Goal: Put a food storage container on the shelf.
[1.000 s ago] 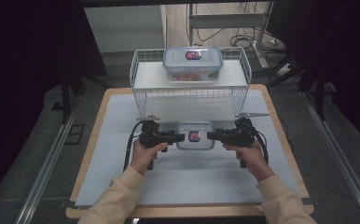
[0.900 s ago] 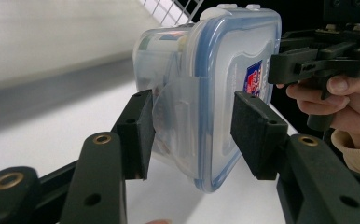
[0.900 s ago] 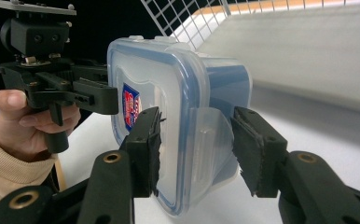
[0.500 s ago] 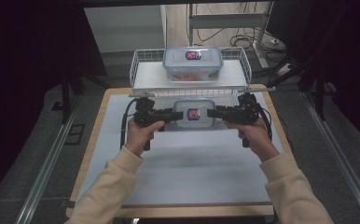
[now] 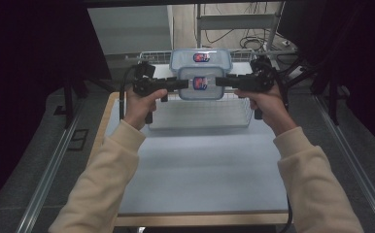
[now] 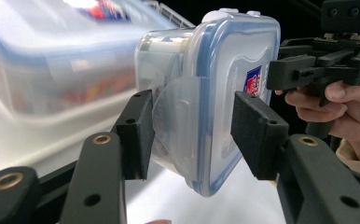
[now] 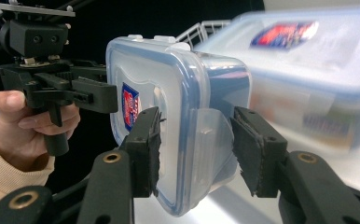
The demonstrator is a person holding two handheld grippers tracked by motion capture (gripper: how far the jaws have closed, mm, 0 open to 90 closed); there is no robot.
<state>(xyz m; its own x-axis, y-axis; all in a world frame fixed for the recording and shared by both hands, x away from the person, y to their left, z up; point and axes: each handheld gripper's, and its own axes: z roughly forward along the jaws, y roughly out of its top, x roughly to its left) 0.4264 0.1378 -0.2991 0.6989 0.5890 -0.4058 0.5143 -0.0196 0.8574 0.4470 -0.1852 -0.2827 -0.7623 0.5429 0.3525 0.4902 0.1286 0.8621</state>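
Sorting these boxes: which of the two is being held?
The smaller box, clamped at both ends by the left gripper and right gripper; the larger box sits behind it.

Cream long sleeves (image 5: 105,170) are worn on both arms. The left gripper (image 5: 185,83) and right gripper (image 5: 218,81) are built of black parts, with brass-ringed holes and black cables.

A lab-style recording station, not a home: a wooden table (image 5: 109,116) with a pale blue mat (image 5: 205,170) stands between dark curtains (image 5: 30,73), metal floor rails (image 5: 49,174) run along both sides, and loose cables (image 5: 246,39) hang under a metal frame at the far end.
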